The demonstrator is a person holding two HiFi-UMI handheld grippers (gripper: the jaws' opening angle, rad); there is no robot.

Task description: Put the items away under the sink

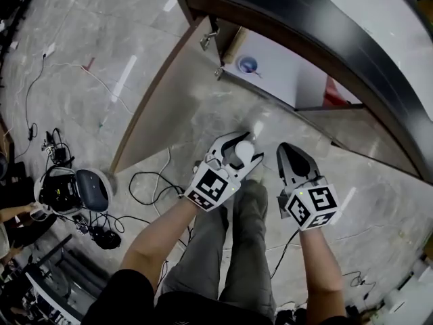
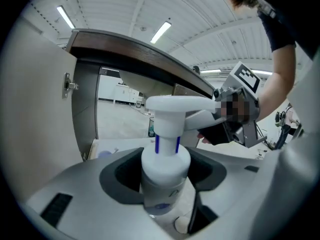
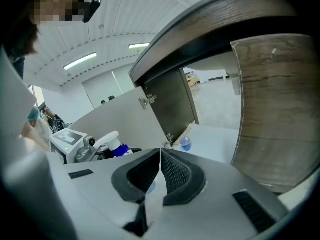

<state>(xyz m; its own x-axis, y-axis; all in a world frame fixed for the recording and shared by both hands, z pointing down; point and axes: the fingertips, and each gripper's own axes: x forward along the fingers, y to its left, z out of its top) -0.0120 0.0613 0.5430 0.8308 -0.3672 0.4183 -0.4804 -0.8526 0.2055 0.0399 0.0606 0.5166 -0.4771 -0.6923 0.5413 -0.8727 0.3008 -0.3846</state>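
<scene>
Below the counter (image 1: 318, 19), the head view shows the cabinet (image 1: 291, 73) open, its door (image 1: 169, 107) swung left and a small blue thing (image 1: 247, 64) on its white floor. The left tongs (image 1: 238, 146) hold a white pump bottle (image 1: 244, 153) out over the marble floor, short of the cabinet. The right tongs (image 1: 289, 153) hang just beside them, carrying nothing.

The left gripper view has the bottle (image 2: 165, 169) clamped at its round body, just under the shoulder. Its long axis stands upright across the tongs and the pump head (image 2: 175, 109) is on top. The spout points right in this view, toward the right tongs (image 2: 240, 109).

The right gripper view shows those tongs (image 3: 160, 171) pressed together with nothing between them. The bottle (image 3: 107, 141) is off to the left, and the blue thing (image 3: 185, 143) is ahead inside the cabinet.

The bottle looks like stiff plastic, smooth and round, and probably fairly light. It could twist in the pads, so the body is the sound place to hold it. The pump head would likely give or turn.
</scene>
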